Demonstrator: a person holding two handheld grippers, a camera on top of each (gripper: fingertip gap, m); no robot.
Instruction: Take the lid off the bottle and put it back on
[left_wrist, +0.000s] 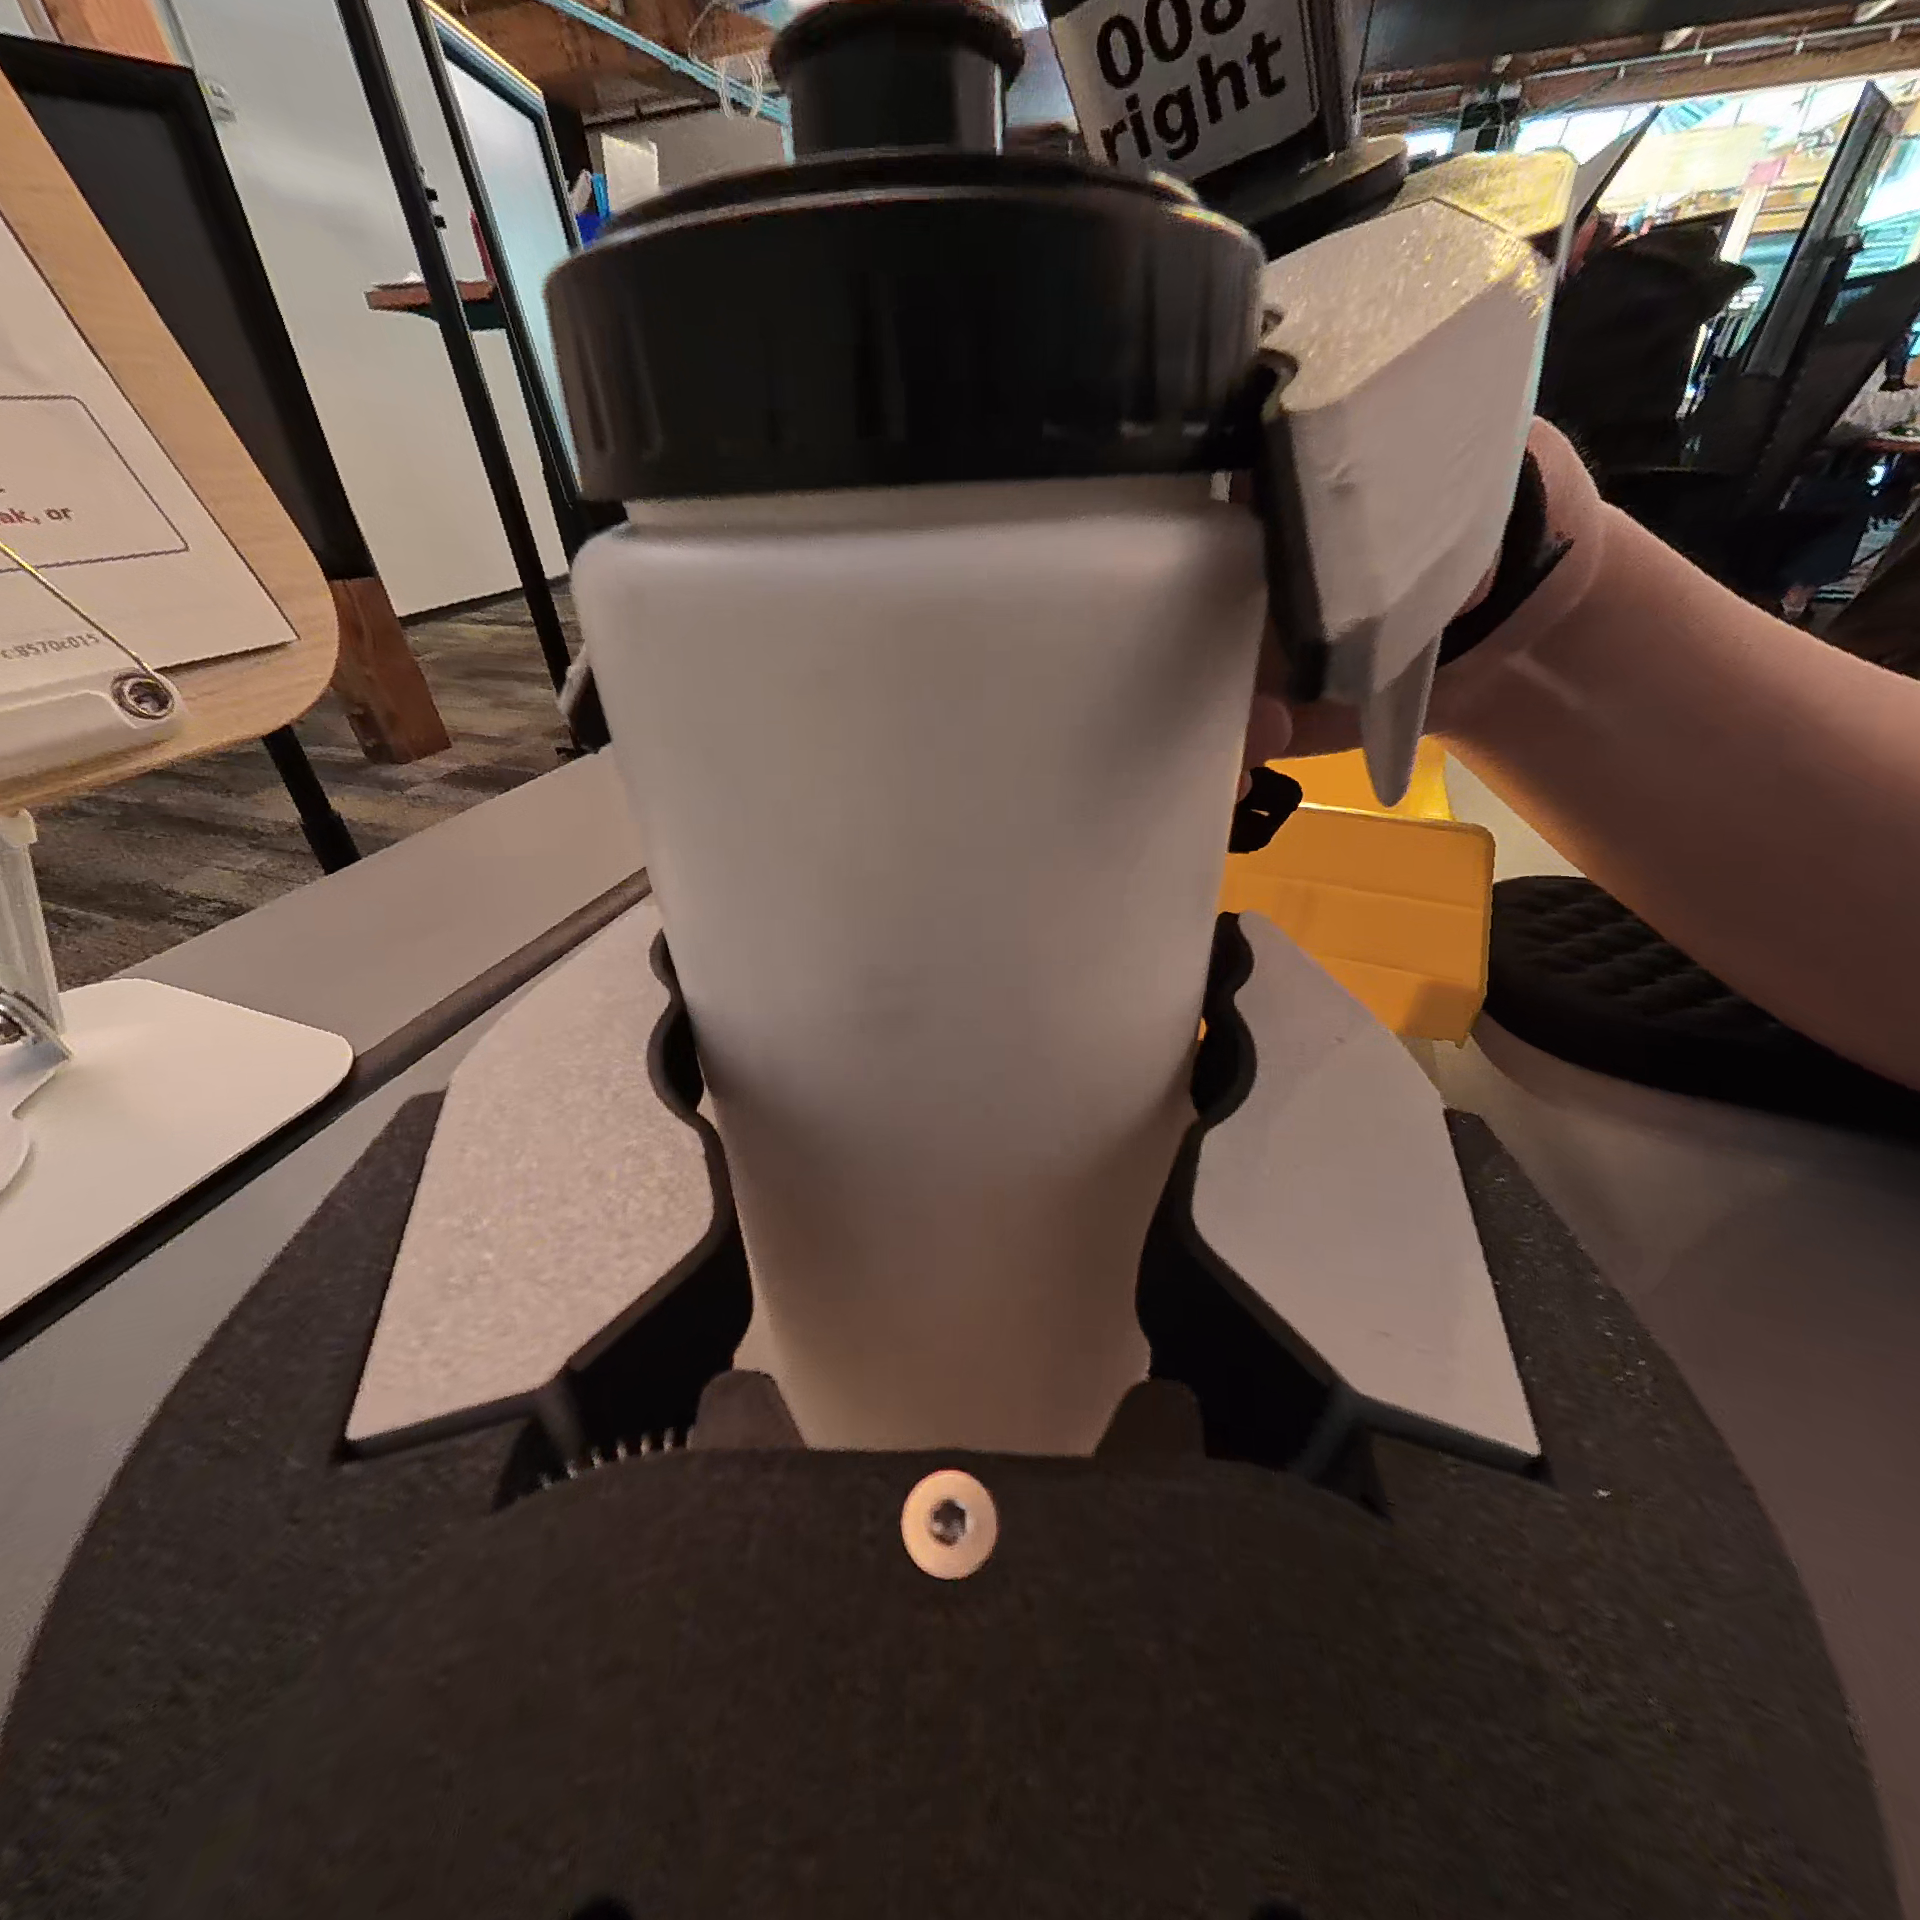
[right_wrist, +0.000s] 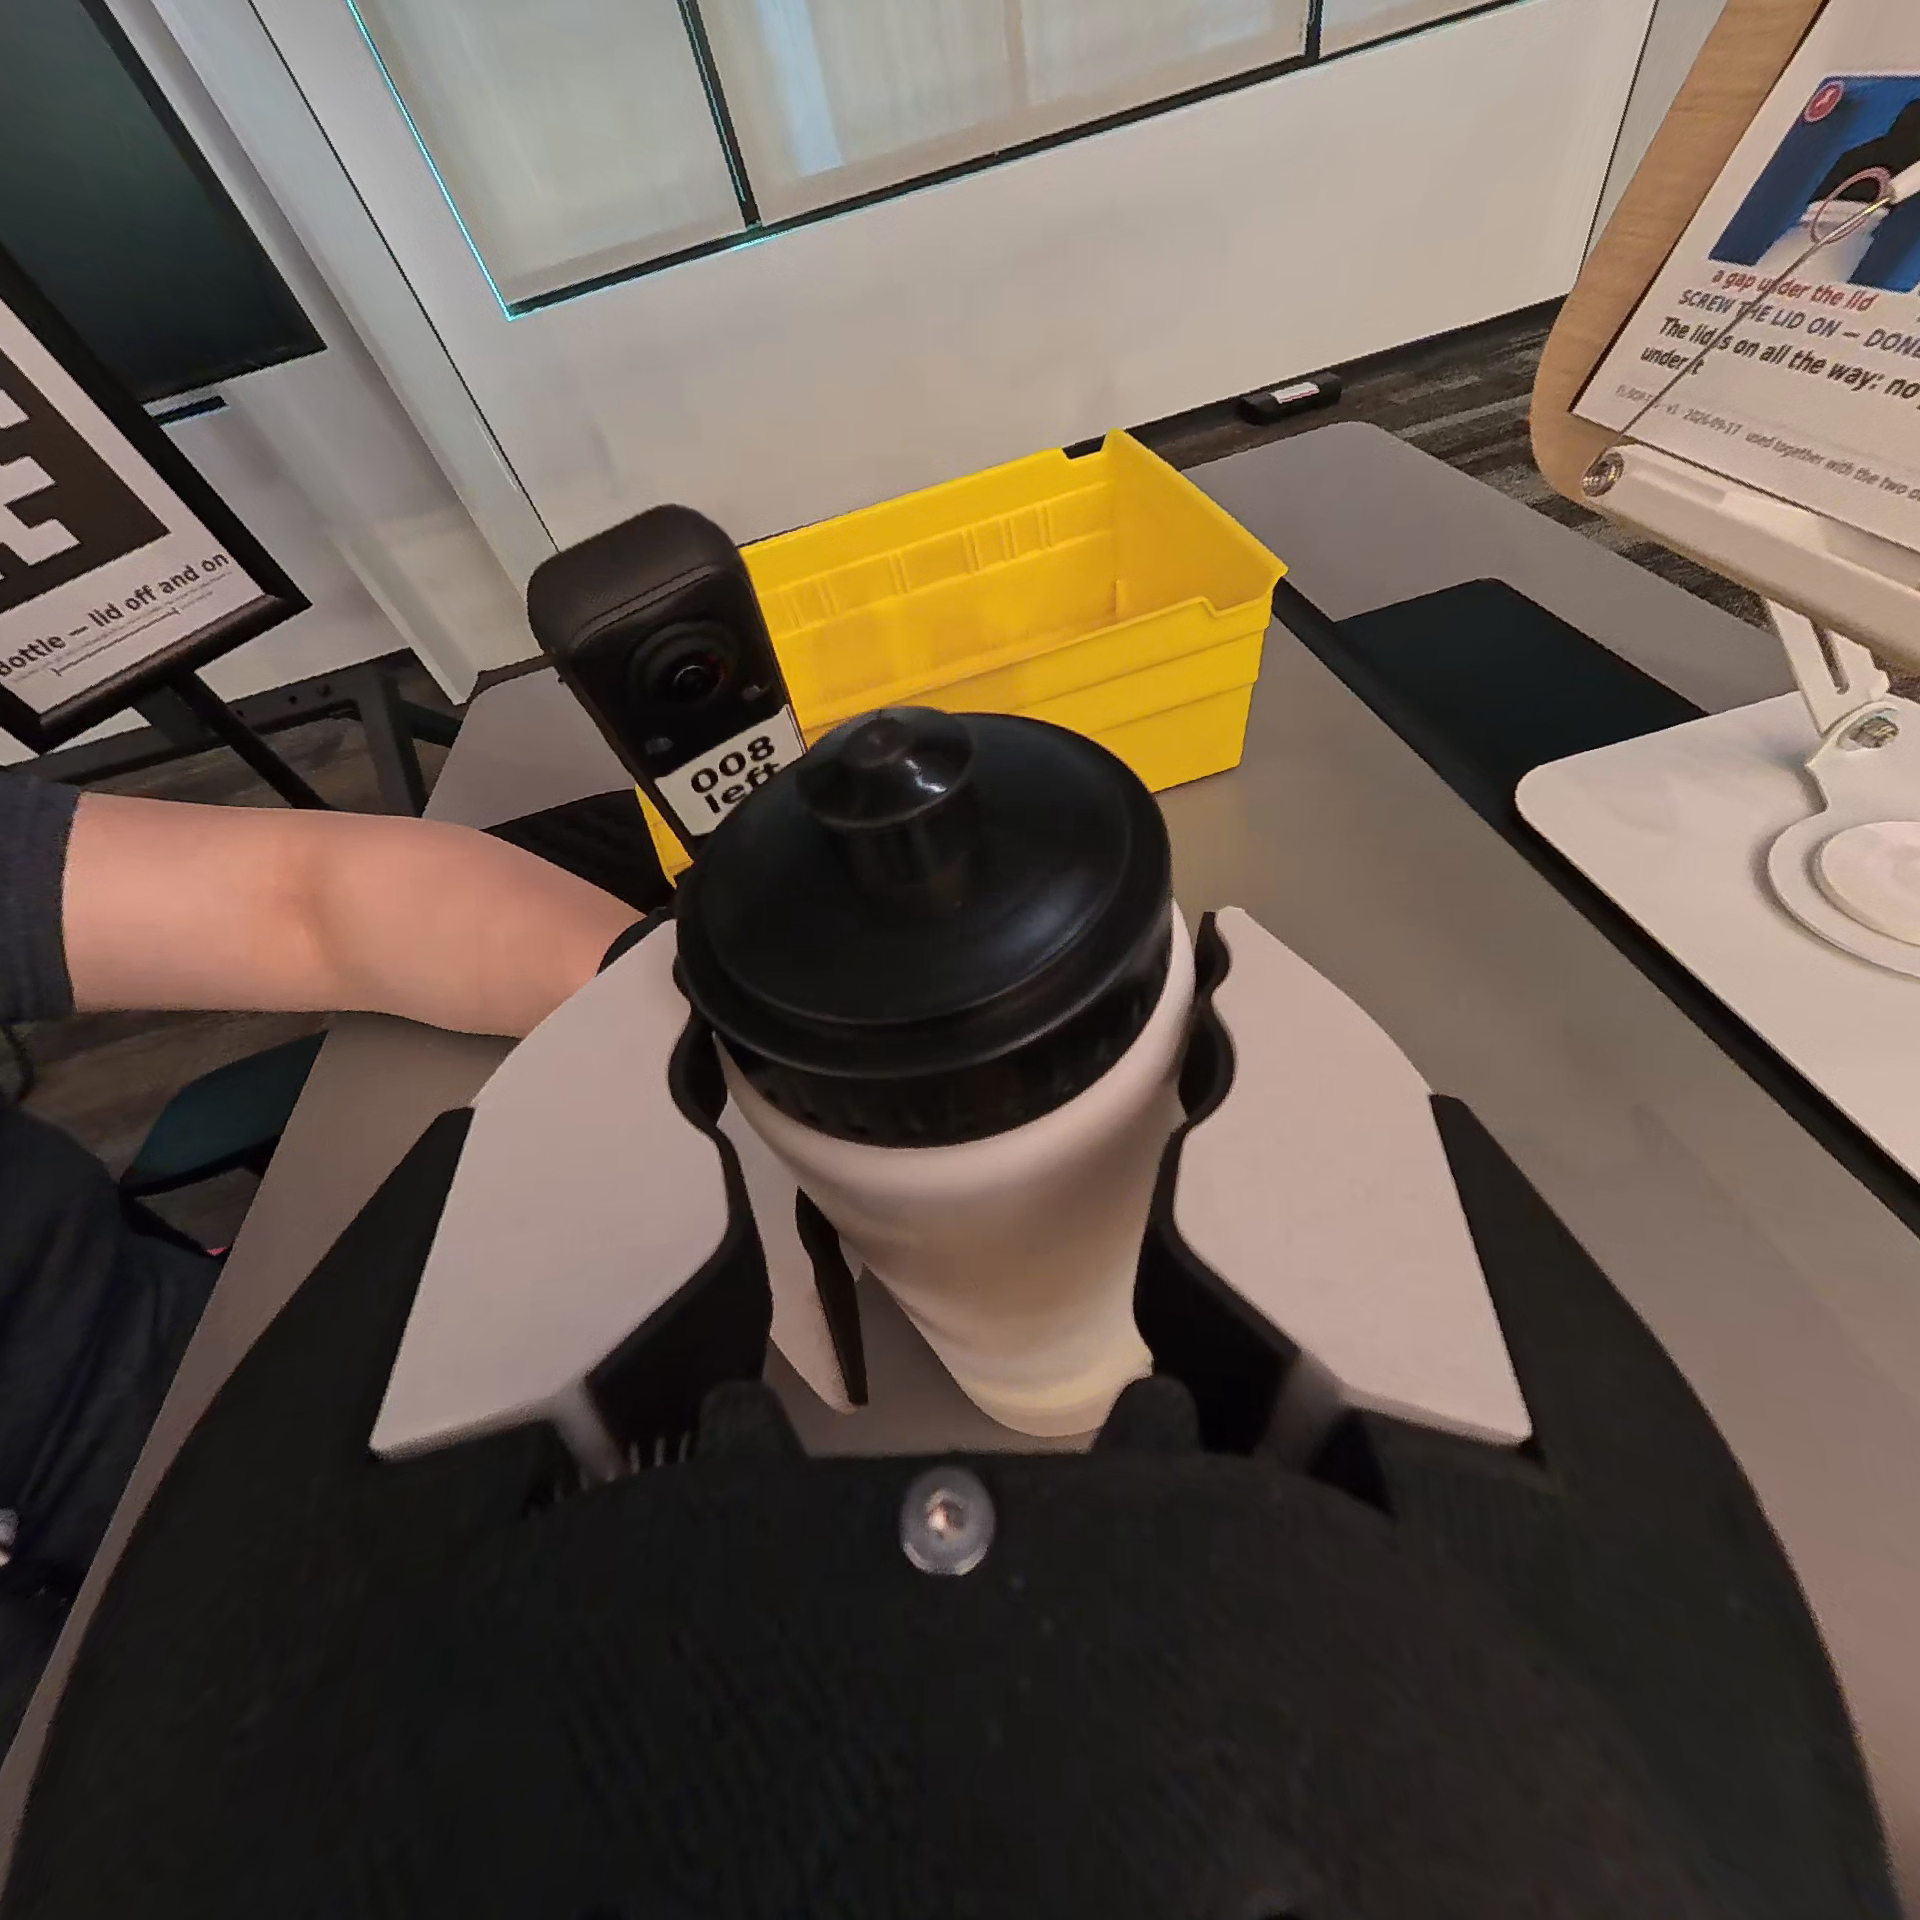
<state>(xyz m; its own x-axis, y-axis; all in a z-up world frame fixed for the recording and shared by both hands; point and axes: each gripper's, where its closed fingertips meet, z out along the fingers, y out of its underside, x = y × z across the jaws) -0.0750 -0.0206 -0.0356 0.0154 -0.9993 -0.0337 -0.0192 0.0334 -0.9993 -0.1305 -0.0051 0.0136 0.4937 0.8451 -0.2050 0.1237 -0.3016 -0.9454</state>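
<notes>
Left wrist view: my left gripper (left_wrist: 940, 1049) clamps the white bottle (left_wrist: 925, 831), centre frame.
Right gripper (right_wrist: 940, 1023): closed on the black lid (right_wrist: 920, 914).
Advice: twist squarely, keep the bottle upright.

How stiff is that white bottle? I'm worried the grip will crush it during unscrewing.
The white bottle is probably soft: its matte plastic wall seems to narrow where the left gripper clamps it. It may be light, though no contents show. The ribbed black lid, held by the right gripper, should resist slipping.
</notes>
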